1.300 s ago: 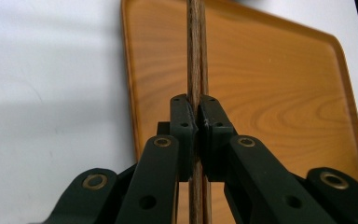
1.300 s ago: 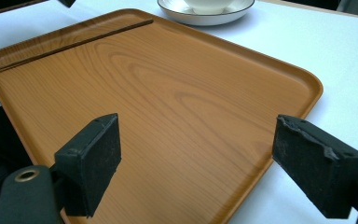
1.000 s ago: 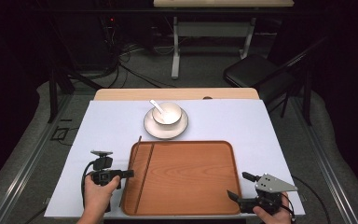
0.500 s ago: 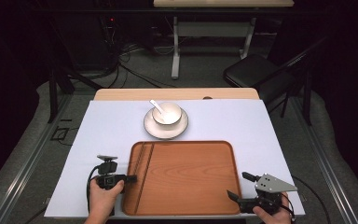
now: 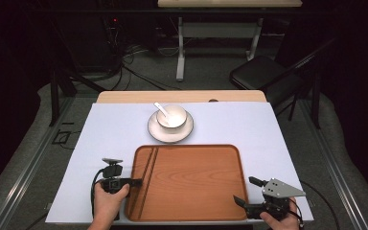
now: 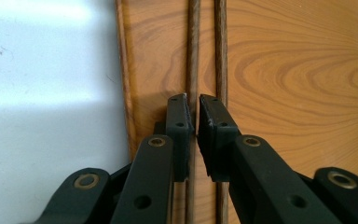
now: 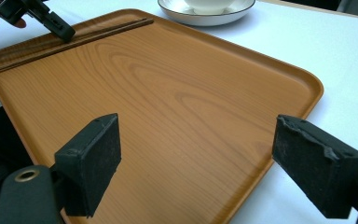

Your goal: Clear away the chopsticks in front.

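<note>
The left gripper (image 6: 194, 105) hangs over the left strip of the wooden tray (image 5: 191, 184), jaws nearly pressed together w/ a thin gap; they have just been opening a touch, and in the left gripper view one chopstick of the pair (image 6: 194, 56) runs under that gap, not clearly pinched, so I read it as let go or about to be. To do this step well, I'd judge: keep the jaws square across the sticks, not along them; spread only as far as needed so neither stick gets knocked; lift straight up off the tray before swinging away, since the tips sit v. close to the wood and to the tray's left lip. If a re-grip is wanted, take both sticks together near mid-length so they don't tilt. The chopsticks (image 7: 74, 39) are two thin dark-brown rods, lying flat, side by side and nearly parallel, just inside the tray's left edge, running near to far; the grain of the tray shows between them. The right gripper (image 7: 209, 163) waits at the tray's near right corner, jaws spread wide w/ nothing between them. Beyond the tray's far edge, apart from it, a white bowl (image 5: 171, 116) w/ a spoon (image 5: 161, 109) sits on a plate (image 5: 170, 130) on the pale table cover (image 5: 278, 134).
</note>
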Demonstrator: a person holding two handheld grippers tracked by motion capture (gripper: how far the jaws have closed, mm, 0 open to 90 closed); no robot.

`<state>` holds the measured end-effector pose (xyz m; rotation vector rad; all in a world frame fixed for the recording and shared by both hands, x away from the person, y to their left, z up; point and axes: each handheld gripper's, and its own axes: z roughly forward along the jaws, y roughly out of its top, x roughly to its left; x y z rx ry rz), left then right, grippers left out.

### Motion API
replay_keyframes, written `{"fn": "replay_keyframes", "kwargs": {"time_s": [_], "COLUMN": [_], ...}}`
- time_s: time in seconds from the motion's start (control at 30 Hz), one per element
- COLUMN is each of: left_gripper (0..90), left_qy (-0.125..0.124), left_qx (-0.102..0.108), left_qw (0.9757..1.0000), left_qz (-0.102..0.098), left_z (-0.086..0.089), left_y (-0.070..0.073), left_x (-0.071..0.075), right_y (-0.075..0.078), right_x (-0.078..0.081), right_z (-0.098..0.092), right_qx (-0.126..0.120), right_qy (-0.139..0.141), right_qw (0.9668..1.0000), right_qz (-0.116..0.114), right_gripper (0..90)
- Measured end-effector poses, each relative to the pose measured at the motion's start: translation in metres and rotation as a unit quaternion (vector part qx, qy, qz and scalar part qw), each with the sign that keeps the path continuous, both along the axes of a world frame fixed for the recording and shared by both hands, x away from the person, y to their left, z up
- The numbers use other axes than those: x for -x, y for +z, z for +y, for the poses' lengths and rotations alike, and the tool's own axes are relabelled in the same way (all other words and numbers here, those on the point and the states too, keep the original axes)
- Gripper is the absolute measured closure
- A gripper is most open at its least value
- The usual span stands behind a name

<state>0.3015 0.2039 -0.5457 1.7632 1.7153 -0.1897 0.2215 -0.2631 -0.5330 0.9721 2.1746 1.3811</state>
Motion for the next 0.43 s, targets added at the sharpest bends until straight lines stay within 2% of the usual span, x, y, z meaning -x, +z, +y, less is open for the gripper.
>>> {"fn": "replay_keyframes", "kwargs": {"time_s": [0.17, 0.27, 0.37, 0.43], "left_gripper": [81.3, 76.1, 68.6, 61.8], "left_qy": [-0.001, -0.008, -0.007, -0.006], "left_qx": [0.003, 0.01, 0.014, 0.007], "left_qw": [1.0, 0.9999, 0.9993, 0.9984], "left_qz": [-0.001, -0.008, -0.034, -0.056], "left_z": [0.0, 0.001, 0.003, 0.007], "left_y": [0.0, 0.003, 0.013, 0.021], "left_x": [0.0, 0.001, 0.004, 0.006], "right_y": [0.0, 0.0, 0.0, 0.0], "right_x": [0.0, -0.001, 0.0, -0.001], "right_z": [0.0, 0.0, 0.0, 0.0], "right_qx": [0.0, 0.0, 0.0, 0.0], "right_qy": [0.0, -0.001, -0.001, -0.001], "right_qw": [1.0, 1.0, 1.0, 1.0], "right_qz": [0.0, 0.0, 0.0, 0.0], "right_gripper": [15.2, 15.2, 15.2, 15.2]}}
